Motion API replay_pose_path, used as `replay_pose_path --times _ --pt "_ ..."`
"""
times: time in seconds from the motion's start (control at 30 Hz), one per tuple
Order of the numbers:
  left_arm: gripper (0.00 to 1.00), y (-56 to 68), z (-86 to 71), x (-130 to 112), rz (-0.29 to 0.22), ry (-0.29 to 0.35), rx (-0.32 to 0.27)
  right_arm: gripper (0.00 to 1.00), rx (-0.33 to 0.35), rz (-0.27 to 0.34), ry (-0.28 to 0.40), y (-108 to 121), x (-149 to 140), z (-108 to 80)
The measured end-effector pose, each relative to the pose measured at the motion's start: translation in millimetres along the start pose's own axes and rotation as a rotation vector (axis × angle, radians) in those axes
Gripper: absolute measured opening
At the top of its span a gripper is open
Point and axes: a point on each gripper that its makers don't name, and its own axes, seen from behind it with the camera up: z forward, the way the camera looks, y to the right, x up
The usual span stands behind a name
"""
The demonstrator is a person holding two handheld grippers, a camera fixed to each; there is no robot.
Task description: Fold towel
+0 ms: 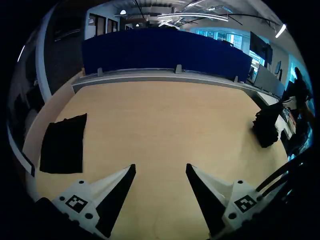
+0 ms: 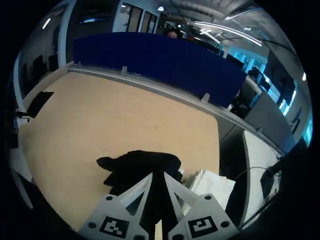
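Observation:
A black towel (image 1: 63, 143) lies folded flat near the table's left edge; in the right gripper view the same towel (image 2: 40, 101) is far off at the left. A crumpled heap of black towels (image 1: 267, 127) sits at the table's right edge. My left gripper (image 1: 161, 171) hovers over bare tabletop, open, with nothing between its fingers. My right gripper (image 2: 158, 174) is right at the heap (image 2: 138, 164), and its fingers stand close together with black cloth pinched between them.
The light wooden table (image 1: 168, 116) ends at a grey rail and a blue partition (image 1: 164, 50) at the back. A white stack (image 2: 210, 185) lies just right of the heap by the table's edge. Desks and chairs stand beyond on the right.

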Motion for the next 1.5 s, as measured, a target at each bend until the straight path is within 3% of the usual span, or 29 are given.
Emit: replay_pose_path --times 0.5,0.8,1.1,1.3,1.5 --pt "0.93 3.5 -1.0 4.9 0.01 0.001 -0.001 0.04 -0.05 0.085 -0.122 5.3 -94.9 4.3" --pt "0.93 3.8 -2.2 3.4 0.015 0.0 0.004 0.04 -0.079 0.153 -0.206 1.2 -152.0 21.3" --pt "0.93 1.4 -3.7 5.9 0.019 0.003 0.01 0.04 -0.1 0.215 -0.224 -3.2 -169.8 37.5" --pt "0.93 0.3 -1.8 6.4 0.021 0.002 0.01 0.05 -0.114 0.221 -0.212 -2.0 -167.6 36.4" --pt "0.93 0.0 -0.5 8.0 0.02 0.003 0.006 0.17 -0.143 0.2 -0.171 -0.1 -159.9 28.5"
